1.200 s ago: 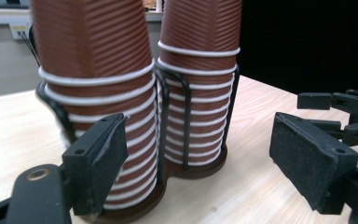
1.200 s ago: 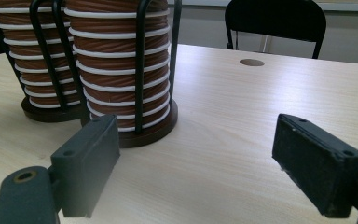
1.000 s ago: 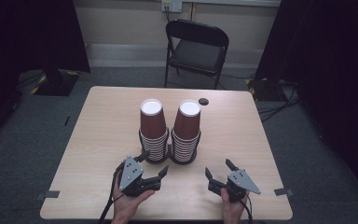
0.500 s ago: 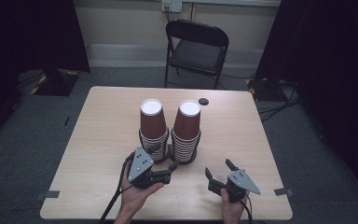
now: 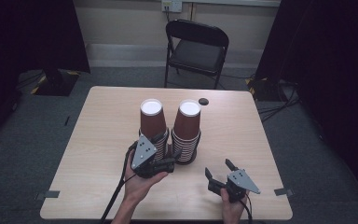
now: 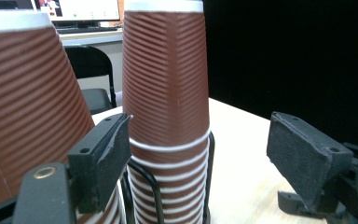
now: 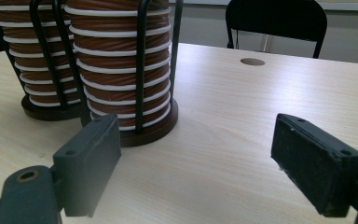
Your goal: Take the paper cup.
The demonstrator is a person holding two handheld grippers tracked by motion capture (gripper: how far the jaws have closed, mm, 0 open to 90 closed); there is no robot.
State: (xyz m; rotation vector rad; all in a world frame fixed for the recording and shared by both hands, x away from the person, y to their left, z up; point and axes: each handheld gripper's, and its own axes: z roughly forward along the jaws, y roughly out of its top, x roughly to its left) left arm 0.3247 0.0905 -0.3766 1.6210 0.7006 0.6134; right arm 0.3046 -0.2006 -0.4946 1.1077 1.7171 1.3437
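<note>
Fingers of the left gripper stand apart with nothing pressed between them, and we see the right stack of brown ribbed cups framed in the gap, just beyond the pads. The left stack crowds the near side of that gripper view, so we judge the hand is raised off the table and angled between the two stacks to line up on one top cup. Both stacks sit upside down near the table's middle, side by side and almost touching. Each is nested in a black wire rack on a round base, which keeps it upright and leaves the top cup standing proud, free to be pinched on its ribbed wall. The right gripper rests low near the front edge, well apart from the cups. Its fingers are also spread wide on nothing, probably parked there to leave room for the left hand and ready to steady a rack if the cups cling. We think a light squeeze is wanted, since paper walls buckle easily.
</note>
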